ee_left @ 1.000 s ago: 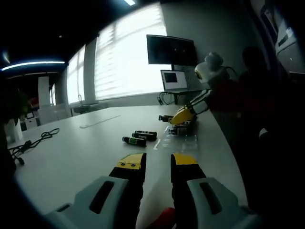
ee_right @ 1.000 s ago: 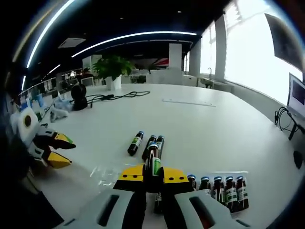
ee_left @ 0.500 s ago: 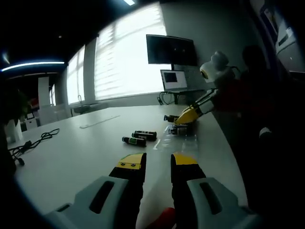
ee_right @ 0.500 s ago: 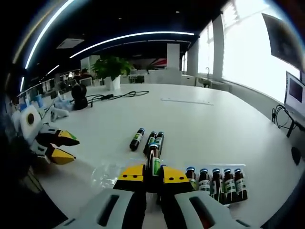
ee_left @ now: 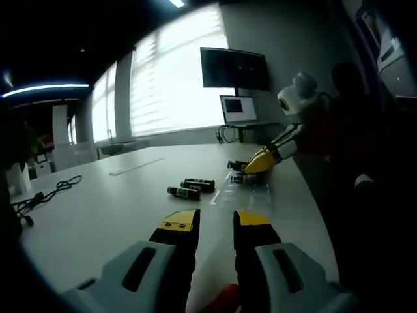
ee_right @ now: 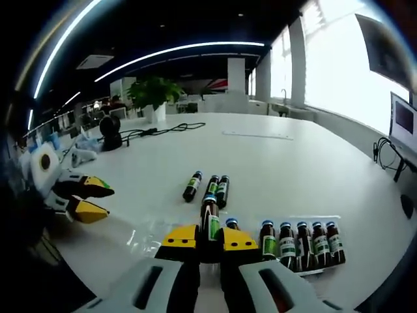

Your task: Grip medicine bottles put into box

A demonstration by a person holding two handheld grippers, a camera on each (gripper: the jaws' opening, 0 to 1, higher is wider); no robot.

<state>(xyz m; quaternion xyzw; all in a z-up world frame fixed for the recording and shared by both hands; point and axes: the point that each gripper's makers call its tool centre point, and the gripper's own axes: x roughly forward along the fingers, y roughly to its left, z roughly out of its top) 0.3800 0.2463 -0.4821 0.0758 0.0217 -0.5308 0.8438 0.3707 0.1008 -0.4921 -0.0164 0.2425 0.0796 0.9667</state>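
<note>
- Right claw (ee_right: 208,240): clenched on one medicine bottle (ee_right: 209,220), which stands between its yellow-tipped jaws, blue cap pointing away from the camera, green label facing out.
- In the left gripper view, the right claw (ee_left: 244,169) sits at the far right of the tabletop (ee_left: 117,202), low over the clear box (ee_left: 251,186), with something dark at its tip.
- Clear box (ee_right: 329,218), right gripper view: lies on the tabletop to the right of the right claw and holds a row of upright bottles (ee_right: 296,242) side by side, blue caps, green labels.
- Three loose bottles (ee_right: 212,187) lie on their sides on the tabletop beyond the held bottle: two are touching, the third is just to their left. The left gripper view shows them as a dark cluster (ee_left: 192,188).
- Left claw (ee_left: 216,225): released, jaws apart, nothing between them, well apart from the bottles. In the right gripper view it (ee_right: 107,201) lies at the near left edge, jaws spread.
- Far side: cables (ee_right: 159,131), a potted plant (ee_right: 153,94); a monitor (ee_left: 234,68) and laptop (ee_left: 238,109) by the windows.
</note>
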